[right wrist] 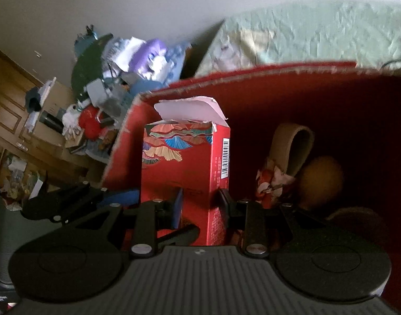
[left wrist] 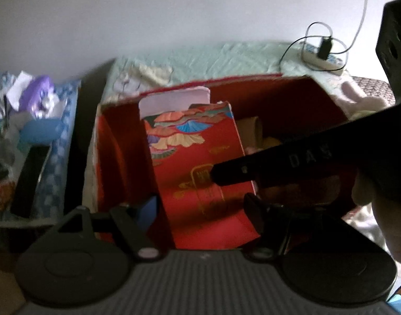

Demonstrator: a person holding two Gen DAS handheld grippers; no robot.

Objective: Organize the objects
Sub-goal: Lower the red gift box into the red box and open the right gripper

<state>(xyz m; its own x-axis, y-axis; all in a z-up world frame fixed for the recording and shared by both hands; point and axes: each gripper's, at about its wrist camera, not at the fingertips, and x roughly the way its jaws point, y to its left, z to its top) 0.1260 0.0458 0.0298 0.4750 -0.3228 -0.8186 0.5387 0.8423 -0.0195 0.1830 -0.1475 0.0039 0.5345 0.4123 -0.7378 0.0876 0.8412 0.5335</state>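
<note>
While the carton (right wrist: 184, 173) was clenched by the right gripper (right wrist: 200, 202), left gripper (left wrist: 200, 207) released, it should be lowered upright into the box (right wrist: 253, 78).

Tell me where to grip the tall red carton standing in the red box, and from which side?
Grip the carton low on its two narrow sides, coming from the front as the right gripper does: it stands upright, and its torn top flap is flimsy.

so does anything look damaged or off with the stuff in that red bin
The small red carton held by the right gripper has a ragged, torn-open white top flap. The big red box's rim is frayed too.
</note>
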